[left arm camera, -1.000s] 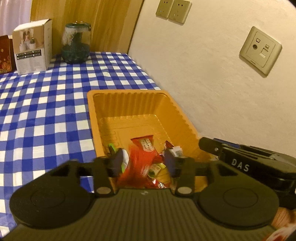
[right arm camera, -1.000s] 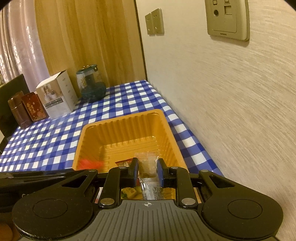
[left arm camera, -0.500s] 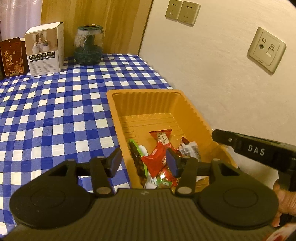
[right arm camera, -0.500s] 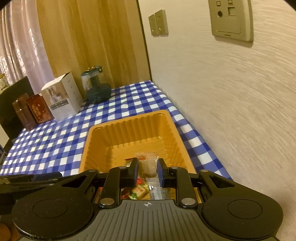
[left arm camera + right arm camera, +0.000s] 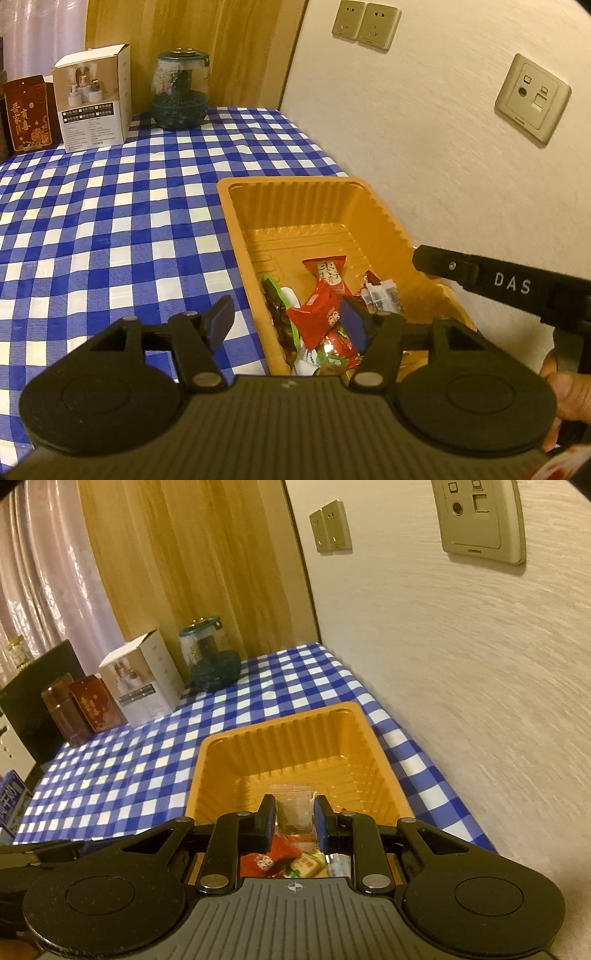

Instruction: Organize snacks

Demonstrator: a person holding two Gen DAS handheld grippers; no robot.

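Orange tray (image 5: 369, 206) on checked desk (image 5: 110, 229), snacks (image 5: 321, 310) piled at its near end, just ahead of both pairs of fingers. Left gripper (image 5: 288, 325): fingers opening, nothing clamped. Right gripper (image 5: 294, 814): fingers closed on clear packet (image 5: 295, 805), held above tray.

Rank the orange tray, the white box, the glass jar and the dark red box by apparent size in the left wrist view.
1. orange tray, nearest the camera
2. white box
3. glass jar
4. dark red box, partly hidden behind the white box, so unsure
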